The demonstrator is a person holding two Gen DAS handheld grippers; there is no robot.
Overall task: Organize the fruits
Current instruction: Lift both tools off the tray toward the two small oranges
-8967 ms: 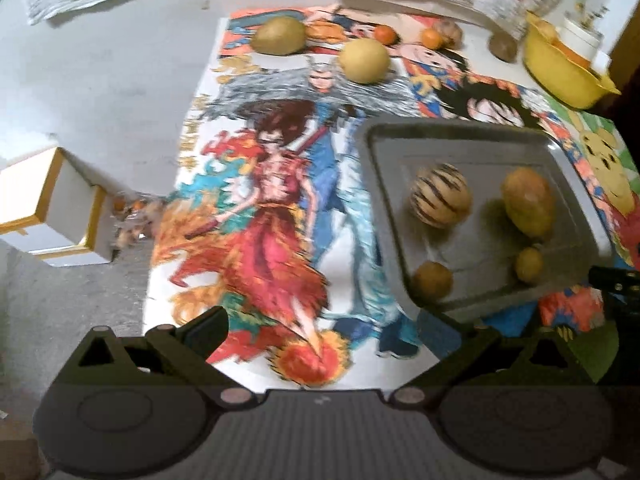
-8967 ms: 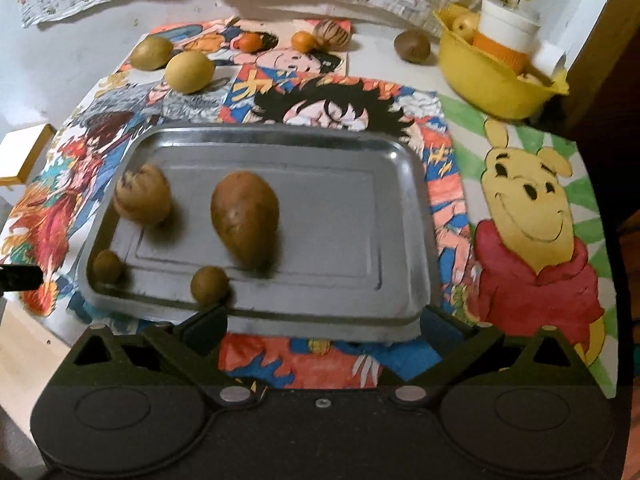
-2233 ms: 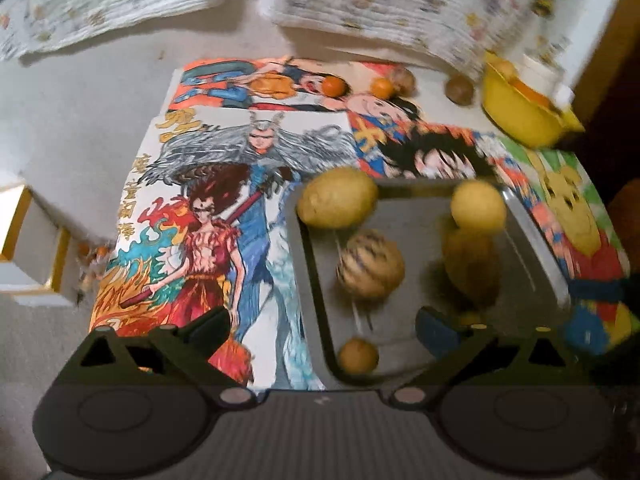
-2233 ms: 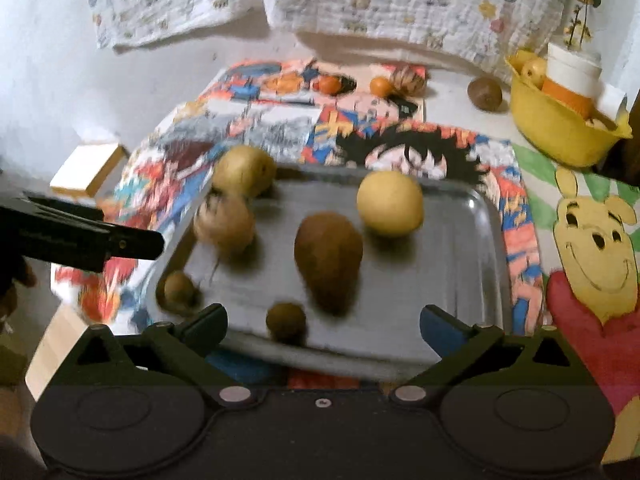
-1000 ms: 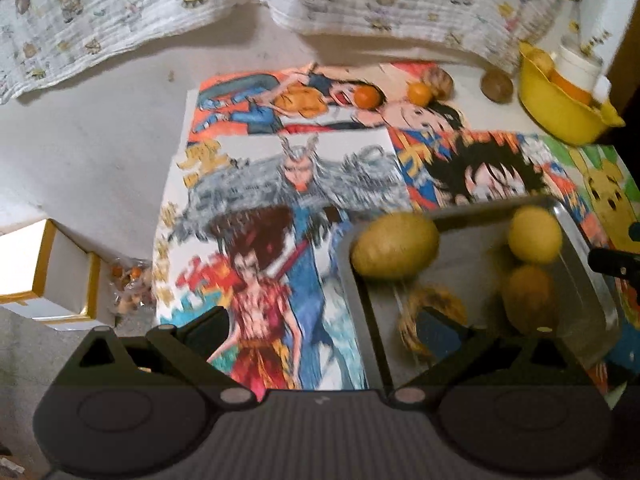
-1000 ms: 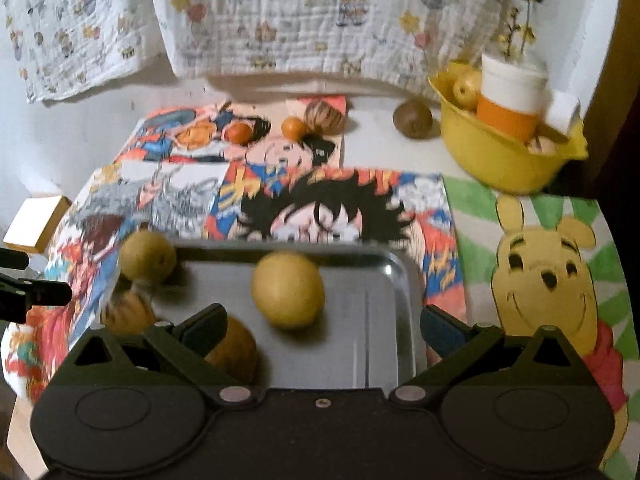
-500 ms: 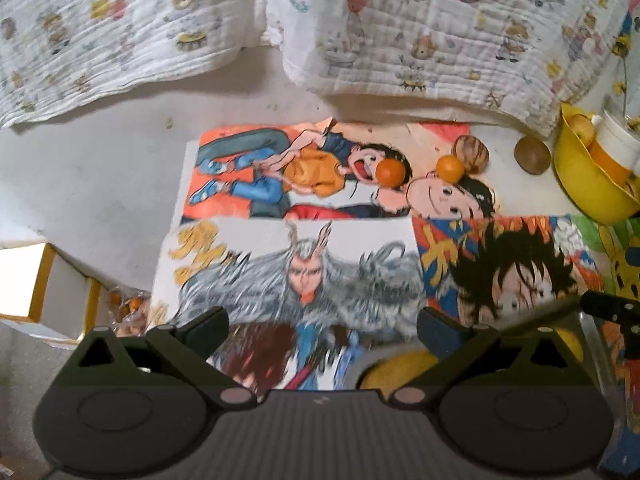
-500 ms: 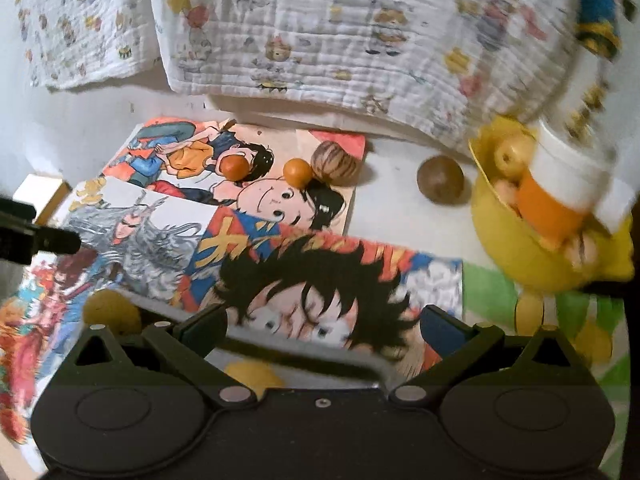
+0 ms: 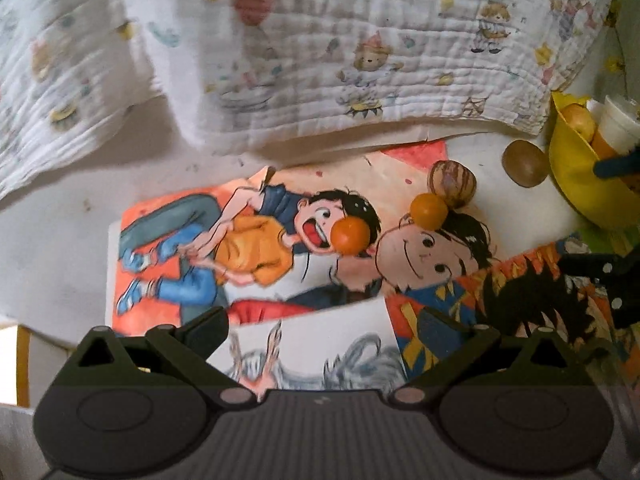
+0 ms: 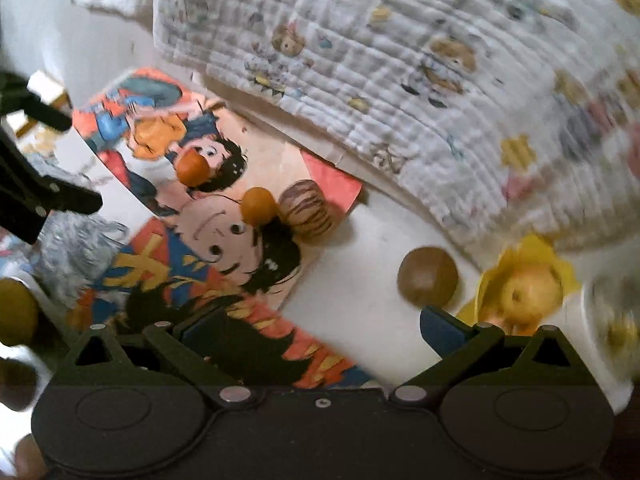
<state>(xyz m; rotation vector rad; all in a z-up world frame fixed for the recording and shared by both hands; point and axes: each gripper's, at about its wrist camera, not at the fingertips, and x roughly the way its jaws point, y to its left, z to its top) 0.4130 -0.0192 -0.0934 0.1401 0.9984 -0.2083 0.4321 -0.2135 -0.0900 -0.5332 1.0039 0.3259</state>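
Two small oranges (image 9: 352, 237) (image 9: 429, 211) lie on the cartoon posters, the right one touching a striped round fruit (image 9: 452, 184). A brown round fruit (image 9: 525, 164) sits on bare table beside the yellow bowl (image 9: 580, 196). My left gripper (image 9: 322, 328) is open and empty, short of the oranges. In the blurred right wrist view, my right gripper (image 10: 320, 328) is open and empty, with the oranges (image 10: 192, 172) (image 10: 259, 206), striped fruit (image 10: 310, 212) and brown fruit (image 10: 427, 281) ahead. A yellow-green fruit (image 10: 16, 312) shows at the left edge.
A printed quilt (image 9: 360, 60) hangs over the back of the table. The yellow bowl (image 10: 528, 292) holds an apple and a white cup. The other gripper shows at each view's edge (image 9: 600, 280) (image 10: 40, 196). A white box (image 9: 16, 364) sits low left.
Both grippers have moved forward toward the back of the table. The metal tray with its fruits has dropped out of view. The oranges and striped fruit now look closer.
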